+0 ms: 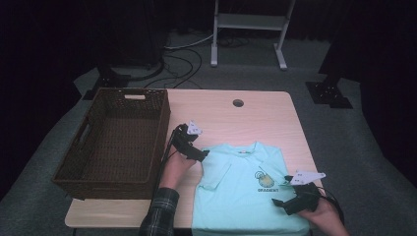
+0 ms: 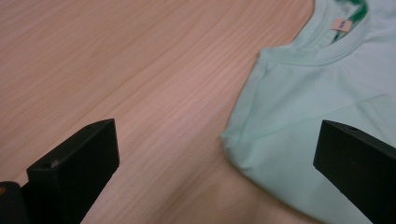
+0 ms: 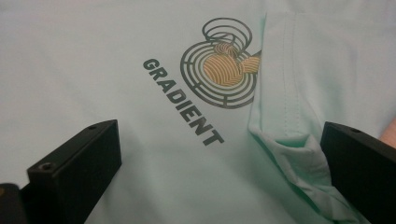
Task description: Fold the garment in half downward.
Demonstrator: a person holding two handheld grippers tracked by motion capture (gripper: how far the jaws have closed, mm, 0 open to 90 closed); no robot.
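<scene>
Nearest the person, the right gripper (image 1: 278, 196) hovers over the lower right of a mint-green T-shirt (image 1: 241, 196) that lies flat on the near half of a pale wood-grain table (image 1: 216, 110), its jaws spread wide with nothing between them. The shirt's long axis runs near to far: its hem hangs off the near table edge and is cut off by the bottom of the high view, while its neck opening points away from the person. Both sleeves are folded in over the body, so the outline is a narrow rectangle. In the right gripper view the smooth knit shows a dark printed logo (image 3: 219, 63) of concentric rings with an orange centre above the word GRADIENT; the folded right sleeve (image 3: 289, 116) covers the logo's edge and ends in a crumpled, puckered cuff close to one jaw. Farther off, the left gripper (image 1: 195, 150) sits at the shirt's far left shoulder, jaws likewise wide apart and empty, one over bare wood and one over cloth. Its view shows the ribbed collar (image 2: 322, 49) with a small label, partly cropped. Beyond and to the left stands a dark brown woven basket (image 1: 88, 169), rectangular, with a slot handle at its far end.
</scene>
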